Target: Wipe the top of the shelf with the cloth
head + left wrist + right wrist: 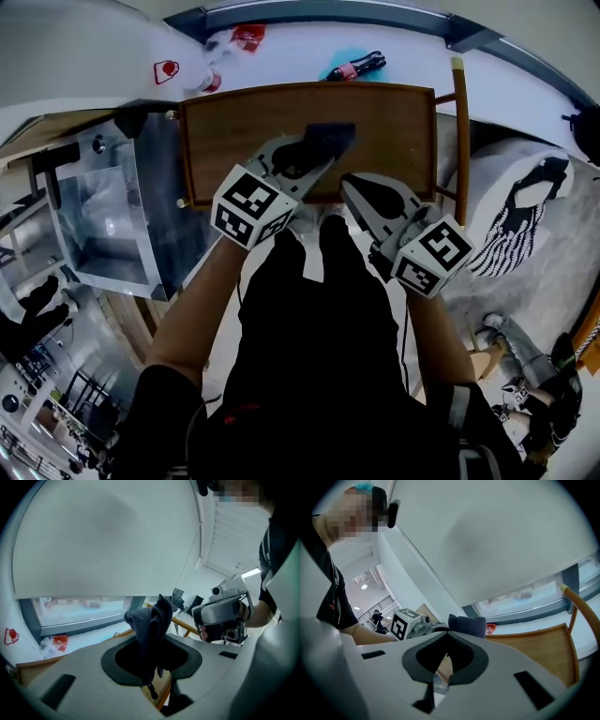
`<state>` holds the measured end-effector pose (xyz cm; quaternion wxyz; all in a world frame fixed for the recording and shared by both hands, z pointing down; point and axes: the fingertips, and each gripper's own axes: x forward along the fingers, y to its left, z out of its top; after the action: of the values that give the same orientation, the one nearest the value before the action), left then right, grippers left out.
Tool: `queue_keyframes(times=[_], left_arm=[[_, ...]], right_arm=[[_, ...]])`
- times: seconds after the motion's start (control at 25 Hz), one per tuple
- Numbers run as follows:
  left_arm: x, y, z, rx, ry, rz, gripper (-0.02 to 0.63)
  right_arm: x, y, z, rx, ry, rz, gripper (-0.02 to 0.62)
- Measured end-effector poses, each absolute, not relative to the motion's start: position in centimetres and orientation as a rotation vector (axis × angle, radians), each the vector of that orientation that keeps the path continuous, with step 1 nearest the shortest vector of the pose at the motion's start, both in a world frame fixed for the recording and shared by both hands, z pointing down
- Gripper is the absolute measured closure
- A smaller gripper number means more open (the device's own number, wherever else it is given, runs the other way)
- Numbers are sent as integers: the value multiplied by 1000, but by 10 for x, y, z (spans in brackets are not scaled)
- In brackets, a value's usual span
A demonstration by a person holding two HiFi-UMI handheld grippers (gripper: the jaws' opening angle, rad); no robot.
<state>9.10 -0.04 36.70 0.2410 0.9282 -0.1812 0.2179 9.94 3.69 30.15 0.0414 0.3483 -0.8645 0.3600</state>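
The left gripper [151, 641] has its jaws clamped on the bunched dark cloth [149, 617], held over the wooden shelf top [398, 122]. The right gripper [445, 641], just beside it, is closed on nothing. With the cloth wadded so tightly, the hard jaw tips might scrape the wood, or the wad could pull free under pressure.

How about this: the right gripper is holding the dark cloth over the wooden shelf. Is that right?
Not quite. The left gripper holds the dark cloth over the wooden shelf, its jaws shut on it, as the left gripper view shows. The right gripper has nothing between its closed jaws.
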Motion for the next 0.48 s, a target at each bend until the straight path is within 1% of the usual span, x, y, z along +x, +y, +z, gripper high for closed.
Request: queue_keyframes(times=[0.48], left_arm=[[-26, -10, 276, 2571, -732, 455, 484]], right_arm=[[33, 18, 240, 976, -2702, 927, 591]])
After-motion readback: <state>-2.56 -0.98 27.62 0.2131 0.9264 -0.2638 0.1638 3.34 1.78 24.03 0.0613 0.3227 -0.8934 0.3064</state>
